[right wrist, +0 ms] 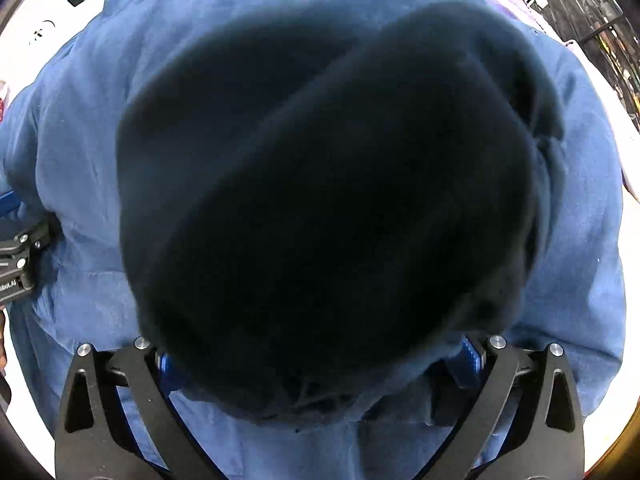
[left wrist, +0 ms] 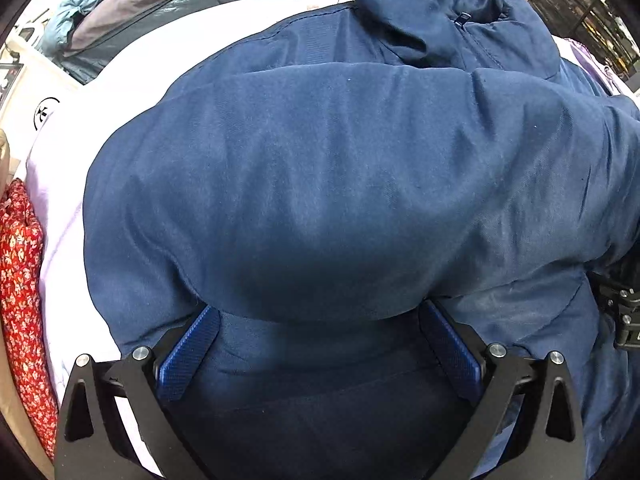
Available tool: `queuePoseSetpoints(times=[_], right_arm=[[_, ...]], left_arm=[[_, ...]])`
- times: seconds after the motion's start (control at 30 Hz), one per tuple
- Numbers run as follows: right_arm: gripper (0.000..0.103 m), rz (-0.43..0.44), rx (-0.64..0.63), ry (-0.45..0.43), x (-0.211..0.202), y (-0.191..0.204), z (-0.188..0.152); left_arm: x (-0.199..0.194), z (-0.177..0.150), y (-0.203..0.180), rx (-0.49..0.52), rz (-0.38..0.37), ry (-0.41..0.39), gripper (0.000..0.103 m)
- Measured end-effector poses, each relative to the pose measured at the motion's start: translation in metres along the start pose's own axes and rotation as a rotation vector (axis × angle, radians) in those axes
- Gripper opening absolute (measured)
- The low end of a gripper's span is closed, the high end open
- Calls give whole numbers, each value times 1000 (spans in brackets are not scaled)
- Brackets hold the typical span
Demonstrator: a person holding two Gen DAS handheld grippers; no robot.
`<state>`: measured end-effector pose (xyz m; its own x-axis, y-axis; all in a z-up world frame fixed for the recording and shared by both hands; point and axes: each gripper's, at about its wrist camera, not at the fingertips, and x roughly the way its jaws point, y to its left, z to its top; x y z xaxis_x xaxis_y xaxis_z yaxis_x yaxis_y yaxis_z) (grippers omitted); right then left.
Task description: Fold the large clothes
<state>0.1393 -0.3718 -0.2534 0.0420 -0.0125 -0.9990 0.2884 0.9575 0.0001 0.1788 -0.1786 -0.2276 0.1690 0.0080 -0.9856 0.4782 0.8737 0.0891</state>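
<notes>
Navy blue cloth fills both views: a large padded jacket (left wrist: pixel 320 168) lies spread on a white table (left wrist: pixel 132 56), with its collar and zipper (left wrist: pixel 464 18) at the far end. A thick fold of the jacket rises directly in front of each camera.

The left gripper (left wrist: pixel 320 344) stands with its jaws wide apart, and a bulge of the jacket sits between the blue pads (left wrist: pixel 188 356); the pads touch the cloth at both sides, but I cannot tell if they press it. The right gripper (right wrist: pixel 320 364) also has its jaws spread wide, with a dark, shadowed fold of the jacket (right wrist: pixel 328 208) lying over them and hiding most of the pads (right wrist: pixel 470 354). In the right view, the body of the other gripper shows at the left edge, just beside the jacket.

Around the jacket, a red flowered cloth (left wrist: pixel 22 280) lies at the left side of the table. More clothes, grey and light blue (left wrist: pixel 120 4), are piled at the far left. A black rack (right wrist: pixel 592 20) stands at the far right.
</notes>
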Motion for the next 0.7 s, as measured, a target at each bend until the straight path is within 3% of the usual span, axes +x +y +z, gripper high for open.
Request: queuePoseSetpoints(times=[0.3, 0.43, 0.6, 0.7], right_arm=[[99, -6, 18, -38, -1, -2, 1], [98, -9, 22, -68, -18, -1, -17], [98, -77, 33, -356, -80, 0, -59], [98, -63, 26, -438, -104, -2, -88]], left_arm=[[-9, -17, 1, -6, 11, -54, 99], [-32, -36, -4, -3, 29, -98, 98], [-89, -68, 0, -31, 14, -241, 97], [-113, -97, 4, -34, -25, -290, 97]])
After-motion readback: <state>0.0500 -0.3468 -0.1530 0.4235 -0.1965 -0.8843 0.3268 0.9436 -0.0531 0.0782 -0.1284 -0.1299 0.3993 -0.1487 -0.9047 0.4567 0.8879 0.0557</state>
